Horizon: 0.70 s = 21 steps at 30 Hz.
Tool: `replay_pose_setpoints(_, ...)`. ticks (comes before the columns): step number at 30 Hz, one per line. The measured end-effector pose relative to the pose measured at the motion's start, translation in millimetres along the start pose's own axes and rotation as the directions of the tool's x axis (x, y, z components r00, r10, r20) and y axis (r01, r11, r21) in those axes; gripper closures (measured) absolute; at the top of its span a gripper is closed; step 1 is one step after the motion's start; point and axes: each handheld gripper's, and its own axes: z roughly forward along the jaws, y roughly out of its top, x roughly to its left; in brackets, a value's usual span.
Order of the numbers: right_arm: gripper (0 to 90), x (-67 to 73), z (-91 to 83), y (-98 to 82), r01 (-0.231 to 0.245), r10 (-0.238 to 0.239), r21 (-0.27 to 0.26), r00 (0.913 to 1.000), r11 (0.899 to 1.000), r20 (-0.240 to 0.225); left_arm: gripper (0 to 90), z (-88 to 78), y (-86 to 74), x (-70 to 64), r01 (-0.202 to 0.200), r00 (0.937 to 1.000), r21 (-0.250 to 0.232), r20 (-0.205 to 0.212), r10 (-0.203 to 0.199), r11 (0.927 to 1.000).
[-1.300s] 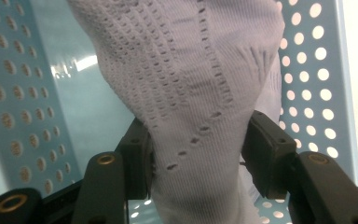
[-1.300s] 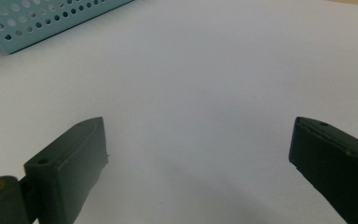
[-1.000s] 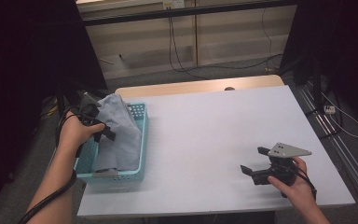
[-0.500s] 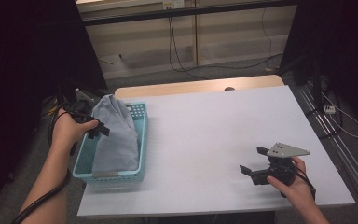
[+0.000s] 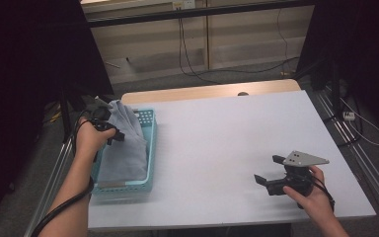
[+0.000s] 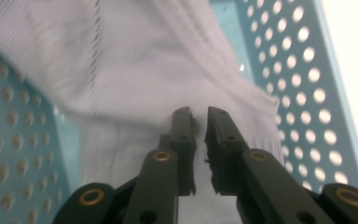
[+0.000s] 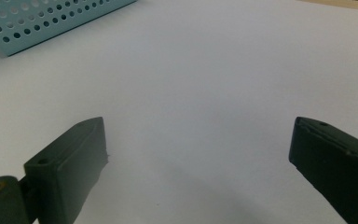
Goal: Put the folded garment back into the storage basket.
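Observation:
A grey cloth (image 5: 126,148) lies along the inside of a light blue perforated basket (image 5: 152,143) at the table's left side, with its far end bunched up high. My left gripper (image 5: 116,133) hovers over that far end. In the left gripper view its jaws (image 6: 196,114) have just been closing and stand almost together. Only a thin slit is left, and no cloth shows between them. The cloth (image 6: 144,60) and the basket wall (image 6: 303,70) lie beyond. My right gripper (image 5: 268,169) rests near the front right of the white table (image 5: 227,133), open (image 7: 198,135) and empty.
The basket corner (image 7: 37,18) sits far off in the right gripper view, across bare white tabletop. A wooden strip (image 5: 202,92) runs along the table's far edge. Cables lie on the floor behind, and metal rails flank the table's sides.
The left hand has shifted and sunk slightly over the basket, and the cloth now hangs less spread and lies inside the basket. The right hand has stayed put.

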Motion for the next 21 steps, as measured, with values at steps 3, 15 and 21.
replay_pose_setpoints(3, 4.1, 0.0, 0.6, -0.6, 0.0, 0.0, 0.003, 1.0, 1.0, 0.0, 87.7, 5.8, 4.1, -2.3, 0.01, 0.9999, -0.024, 0.003, -0.01, 0.9997)
replay_pose_setpoints(15, 4.1, -2.3, 0.8, -1.1, -0.002, 0.002, 0.006, 1.0, 1.0, 0.004, 90.0, 20.8, 15.7, 0.6, 0.034, 0.9994, -0.076, 0.0, -0.034, 0.9965)
replay_pose_setpoints(21, 4.1, -0.9, 1.3, -1.4, 0.004, -0.004, 0.01, 1.0, 1.0, 0.004, 90.0, 22.6, 18.8, 1.2, 0.041, 0.9992, -0.09, -0.003, -0.041, 0.9951)
